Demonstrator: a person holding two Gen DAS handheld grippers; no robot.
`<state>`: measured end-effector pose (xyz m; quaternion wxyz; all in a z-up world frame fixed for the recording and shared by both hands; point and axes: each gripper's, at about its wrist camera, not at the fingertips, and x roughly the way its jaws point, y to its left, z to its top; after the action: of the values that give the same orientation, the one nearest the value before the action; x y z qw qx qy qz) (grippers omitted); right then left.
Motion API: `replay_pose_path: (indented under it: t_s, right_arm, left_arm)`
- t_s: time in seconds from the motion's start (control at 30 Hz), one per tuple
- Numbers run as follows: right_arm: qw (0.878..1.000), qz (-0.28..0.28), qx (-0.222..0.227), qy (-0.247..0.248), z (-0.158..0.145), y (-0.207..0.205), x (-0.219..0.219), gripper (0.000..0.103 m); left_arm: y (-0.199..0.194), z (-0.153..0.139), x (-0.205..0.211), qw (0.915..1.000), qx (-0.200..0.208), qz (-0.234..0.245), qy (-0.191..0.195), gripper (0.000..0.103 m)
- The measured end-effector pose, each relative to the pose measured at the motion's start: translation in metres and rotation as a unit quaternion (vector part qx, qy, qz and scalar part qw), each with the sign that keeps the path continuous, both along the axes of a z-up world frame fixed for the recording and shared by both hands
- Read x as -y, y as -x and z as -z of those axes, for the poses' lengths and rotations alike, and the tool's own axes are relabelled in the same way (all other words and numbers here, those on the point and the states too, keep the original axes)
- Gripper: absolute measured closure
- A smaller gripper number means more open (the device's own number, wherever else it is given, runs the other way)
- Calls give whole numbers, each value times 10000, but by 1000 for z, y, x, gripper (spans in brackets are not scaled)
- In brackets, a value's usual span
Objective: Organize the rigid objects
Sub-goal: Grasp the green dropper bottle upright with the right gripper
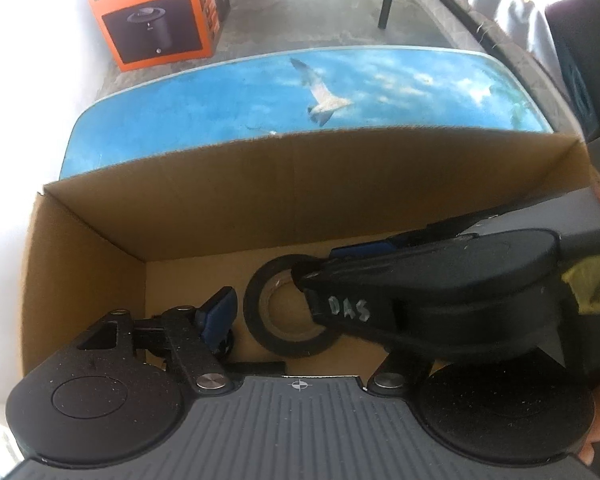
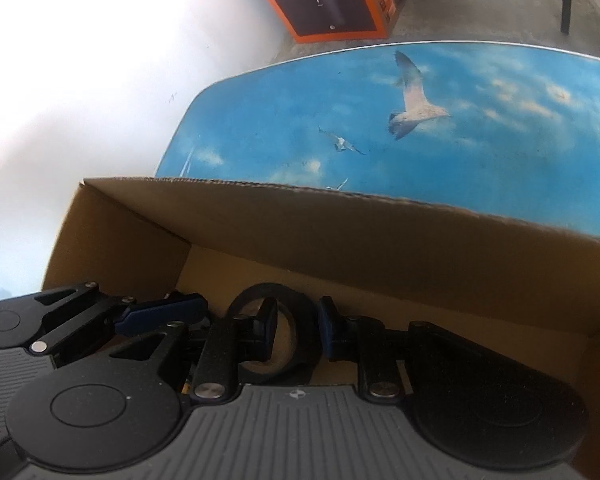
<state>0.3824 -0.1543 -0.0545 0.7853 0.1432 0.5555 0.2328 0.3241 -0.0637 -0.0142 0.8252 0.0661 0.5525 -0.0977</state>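
Your right claw (image 2: pixel 296 330) grips the wall of the black tape roll (image 2: pixel 304 320), one blue pad inside the ring, one outside. Your left claw (image 1: pixel 260 320) stands released beside it. The roll is inside the brown corrugated cardboard box (image 1: pixel 100 248) on the glossy sky-printed counter (image 1: pixel 220 92)

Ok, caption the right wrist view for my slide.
Right gripper straddles the wall of a black tape roll inside a cardboard box on a sky-printed table.

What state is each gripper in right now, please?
Left gripper: open, holding nothing.
Right gripper: nearly closed astride the wall of the tape roll; whether it grips cannot be told.
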Motion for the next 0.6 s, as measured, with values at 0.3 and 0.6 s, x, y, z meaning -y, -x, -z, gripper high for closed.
replay_pose_path:
  t_s: [0.3, 0.6]
  right_arm:
    - [9919, 452, 497, -1078, -53, 53, 52, 78]
    - [9722, 460, 1889, -1306, -127, 190, 103, 78]
  left_arm:
    - [43, -49, -7, 9972, 609, 273, 340, 32]
    - [145, -105, -35, 9805, 1677, 725, 726, 24]
